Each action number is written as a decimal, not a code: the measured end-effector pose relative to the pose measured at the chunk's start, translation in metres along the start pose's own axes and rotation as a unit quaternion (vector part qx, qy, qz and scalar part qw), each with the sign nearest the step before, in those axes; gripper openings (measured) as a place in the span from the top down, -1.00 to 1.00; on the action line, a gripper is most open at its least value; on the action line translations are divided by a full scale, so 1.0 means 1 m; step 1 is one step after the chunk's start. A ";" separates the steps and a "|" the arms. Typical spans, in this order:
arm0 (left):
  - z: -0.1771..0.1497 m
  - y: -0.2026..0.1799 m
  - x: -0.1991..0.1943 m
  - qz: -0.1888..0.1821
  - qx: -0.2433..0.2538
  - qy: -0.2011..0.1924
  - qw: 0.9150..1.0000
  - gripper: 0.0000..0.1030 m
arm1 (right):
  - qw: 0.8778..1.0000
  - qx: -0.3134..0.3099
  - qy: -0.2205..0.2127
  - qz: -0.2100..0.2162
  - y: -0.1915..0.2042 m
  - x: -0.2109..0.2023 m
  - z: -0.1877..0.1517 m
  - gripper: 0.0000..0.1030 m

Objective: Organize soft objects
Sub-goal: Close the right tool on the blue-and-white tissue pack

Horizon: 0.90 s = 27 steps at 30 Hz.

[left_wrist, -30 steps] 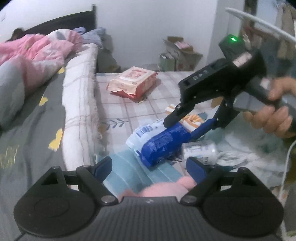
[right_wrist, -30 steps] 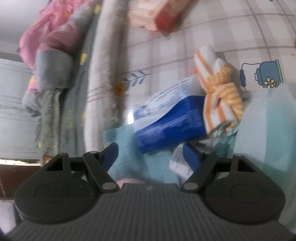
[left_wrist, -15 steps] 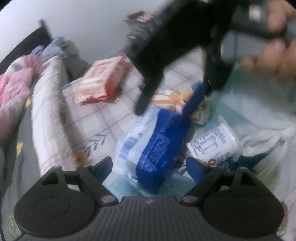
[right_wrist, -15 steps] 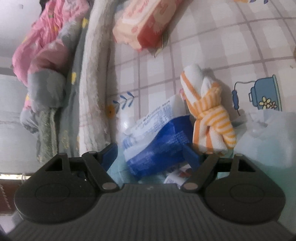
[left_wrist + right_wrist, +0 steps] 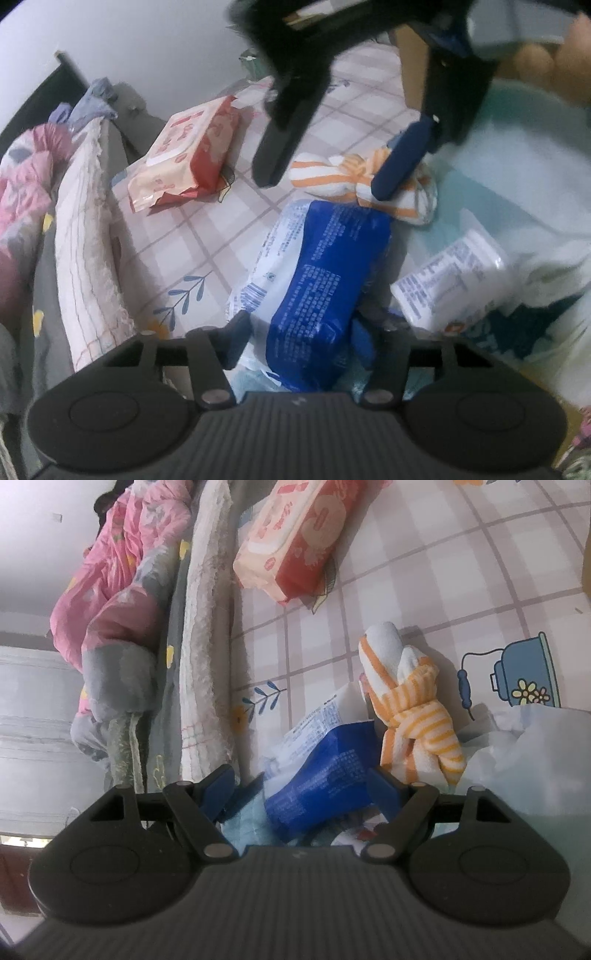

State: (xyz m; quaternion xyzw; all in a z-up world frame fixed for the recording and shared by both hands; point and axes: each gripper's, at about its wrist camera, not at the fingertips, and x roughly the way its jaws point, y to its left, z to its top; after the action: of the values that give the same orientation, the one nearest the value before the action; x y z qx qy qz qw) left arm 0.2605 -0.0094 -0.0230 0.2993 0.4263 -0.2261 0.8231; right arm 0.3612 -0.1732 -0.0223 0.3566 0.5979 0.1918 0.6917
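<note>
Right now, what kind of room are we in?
Most likely a bedroom: a pink quilt lies bunched on a bed beside a checked mat strewn with a wipes pack and rolled socks.

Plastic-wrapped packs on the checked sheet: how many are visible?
3: red-and-cream pack far left, blue-and-white pack between the left gripper fingers, white pack right. Others may be hidden.

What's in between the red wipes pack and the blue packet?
Nothing but bare checked sheet lies between the red wipes pack and the blue packet, as both views show.
</note>
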 end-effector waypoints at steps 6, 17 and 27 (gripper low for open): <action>0.003 0.033 -0.016 -0.058 -0.109 -0.009 0.992 0.04 | 0.999 0.007 -0.027 0.021 0.001 -0.014 -0.001 -0.53; -0.025 0.124 -0.008 -0.176 -0.415 -0.006 0.893 0.06 | 0.999 0.006 -0.039 0.035 0.009 -0.021 -0.001 -0.53; -0.057 0.166 0.002 -0.153 -0.528 -0.014 0.835 0.00 | 0.999 -0.005 -0.035 0.037 0.022 -0.007 0.008 -0.53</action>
State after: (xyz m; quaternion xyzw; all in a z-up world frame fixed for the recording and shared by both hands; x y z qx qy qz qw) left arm 0.3335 0.1486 -0.0007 -0.2526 0.5100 -0.0935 0.8169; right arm 0.3711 -0.1652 -0.0011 0.3812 0.5587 0.2076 0.7067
